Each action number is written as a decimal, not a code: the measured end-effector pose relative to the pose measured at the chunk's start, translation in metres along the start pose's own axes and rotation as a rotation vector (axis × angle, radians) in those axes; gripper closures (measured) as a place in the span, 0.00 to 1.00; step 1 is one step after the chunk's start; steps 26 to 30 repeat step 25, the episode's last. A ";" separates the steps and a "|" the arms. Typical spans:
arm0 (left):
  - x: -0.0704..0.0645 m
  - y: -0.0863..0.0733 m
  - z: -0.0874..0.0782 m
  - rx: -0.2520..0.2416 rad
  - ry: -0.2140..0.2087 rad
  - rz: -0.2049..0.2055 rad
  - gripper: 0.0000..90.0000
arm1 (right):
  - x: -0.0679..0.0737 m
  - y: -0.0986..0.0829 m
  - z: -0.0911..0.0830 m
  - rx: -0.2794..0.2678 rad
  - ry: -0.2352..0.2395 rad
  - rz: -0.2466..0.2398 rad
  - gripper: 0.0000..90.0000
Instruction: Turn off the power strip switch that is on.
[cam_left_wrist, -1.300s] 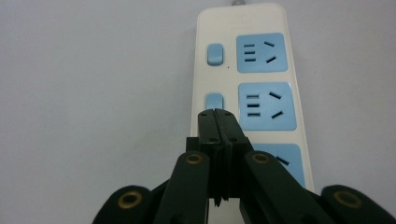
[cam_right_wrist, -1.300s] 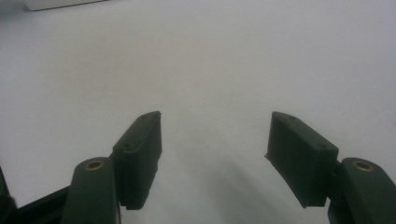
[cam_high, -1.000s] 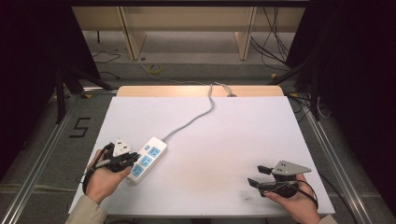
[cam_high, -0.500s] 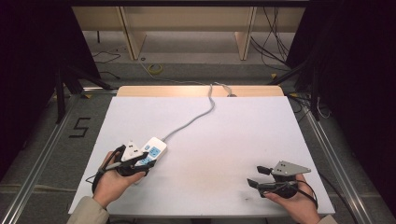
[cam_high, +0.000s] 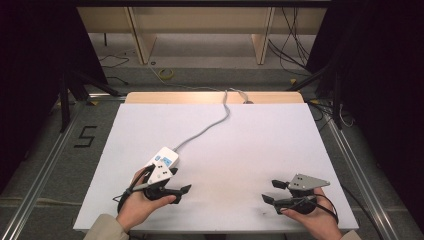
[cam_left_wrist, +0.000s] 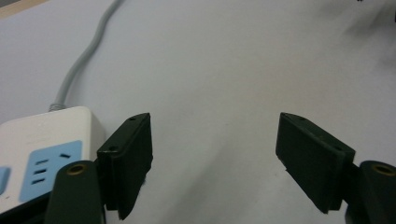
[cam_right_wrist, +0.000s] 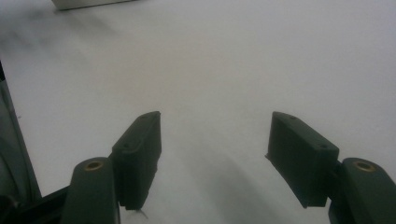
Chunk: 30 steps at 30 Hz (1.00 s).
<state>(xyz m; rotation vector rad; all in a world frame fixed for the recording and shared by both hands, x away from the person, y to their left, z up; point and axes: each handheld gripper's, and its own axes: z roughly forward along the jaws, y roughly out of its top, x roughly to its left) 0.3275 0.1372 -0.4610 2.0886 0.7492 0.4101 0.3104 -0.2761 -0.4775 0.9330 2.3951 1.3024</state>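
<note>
Nearest the person, the left gripper (cam_high: 172, 187) and right gripper (cam_high: 270, 192) sit low over the white table (cam_high: 260, 145), each with jaws spread wide and nothing between them. Just beside the left gripper's left jaw, seen in its own view, lies the white power strip (cam_left_wrist: 44, 149), seemingly touching that jaw's outer face. Beyond it the grey cable (cam_high: 205, 127) trails to the table's far edge. The strip is probably rigid, light and smooth-sided; a grasp across its narrow width looks best, the cable dragging behind.
</note>
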 end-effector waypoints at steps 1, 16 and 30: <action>-0.003 0.000 0.002 0.006 -0.006 0.007 0.29 | 0.000 0.000 0.000 0.000 0.001 0.000 0.40; -0.014 -0.007 0.013 0.014 0.009 0.008 0.27 | 0.001 0.000 0.001 -0.002 0.017 -0.005 0.39; -0.015 -0.007 0.014 0.019 0.008 0.010 0.27 | 0.001 0.000 0.001 -0.003 0.013 -0.005 0.39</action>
